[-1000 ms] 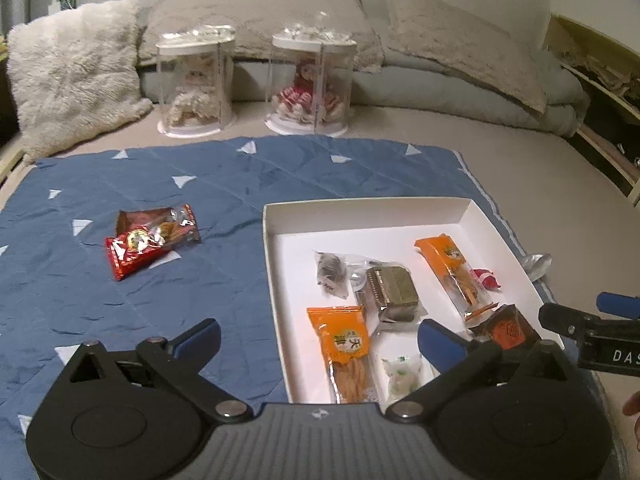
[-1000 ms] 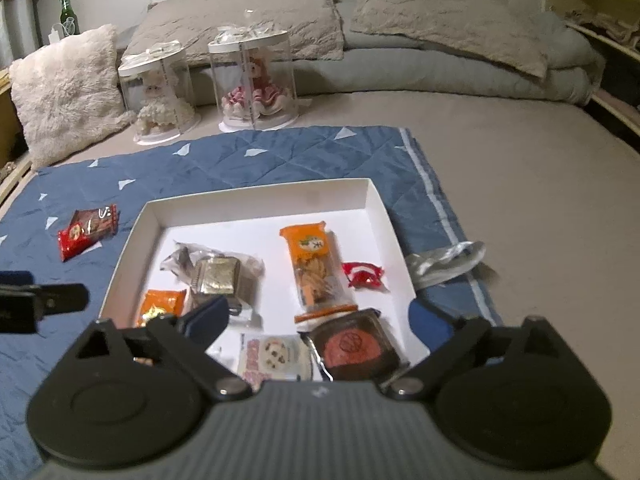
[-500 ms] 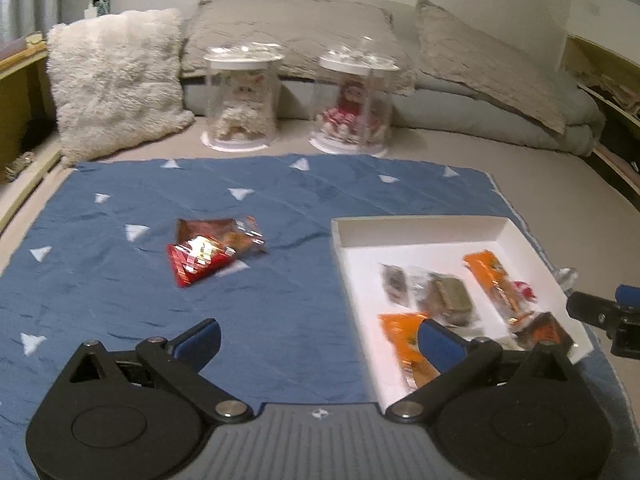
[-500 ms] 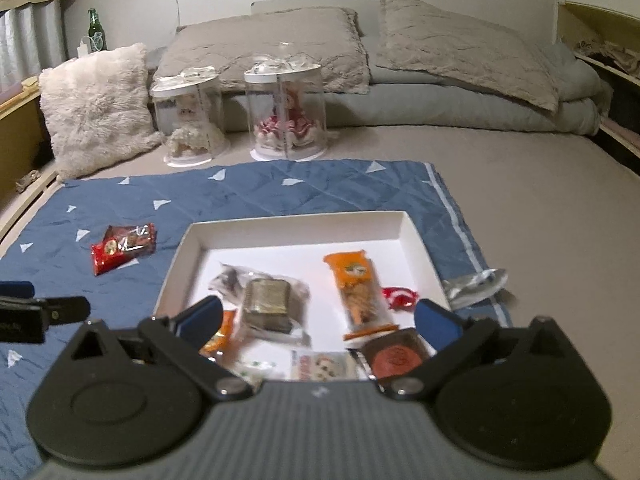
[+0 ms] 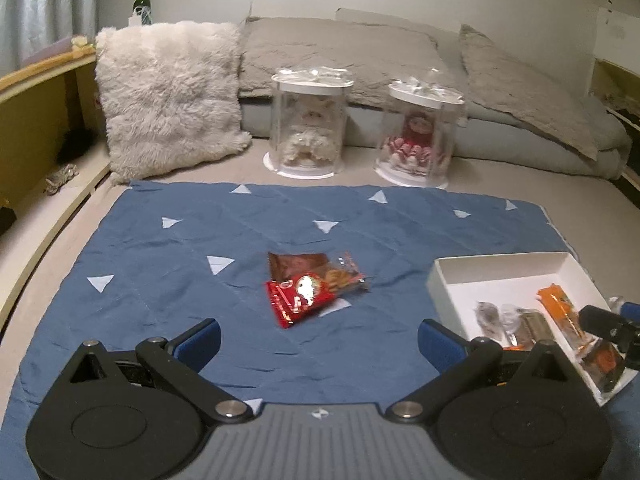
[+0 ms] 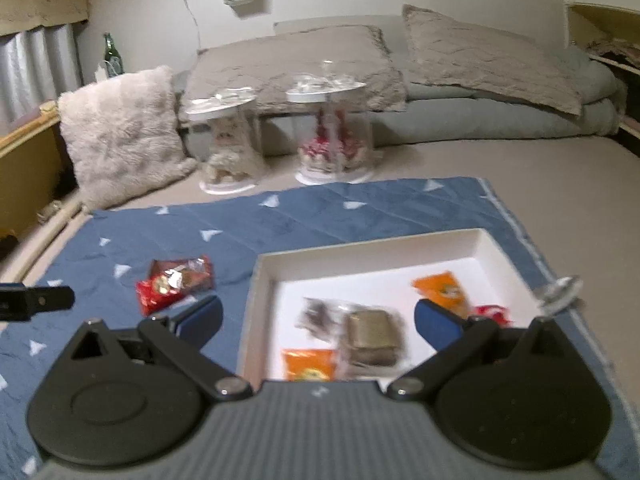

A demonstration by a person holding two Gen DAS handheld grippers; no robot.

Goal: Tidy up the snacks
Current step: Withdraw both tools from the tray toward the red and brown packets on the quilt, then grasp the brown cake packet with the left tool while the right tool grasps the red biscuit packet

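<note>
Left gripper (image 5: 319, 338) now facing red packets (image 5: 308, 292), seemingly.

Two snack packets lie overlapped on the blue quilt (image 5: 168, 264), left of and apart from the tray: a red packet (image 5: 301, 297) partly over a brown-and-clear packet (image 5: 320, 266). The white, shallow, open tray (image 6: 360, 254) rests on the quilt and holds two orange packets (image 6: 442, 292), a clear-wrapped olive-brown block (image 6: 372, 338), a dark clear-wrapped piece (image 6: 316, 314) and a small red sweet (image 6: 494, 314).

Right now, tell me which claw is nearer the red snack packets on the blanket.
Left. The left claw is open right before the red snack packets; the right claw hangs open over the white tray beside them.
</note>
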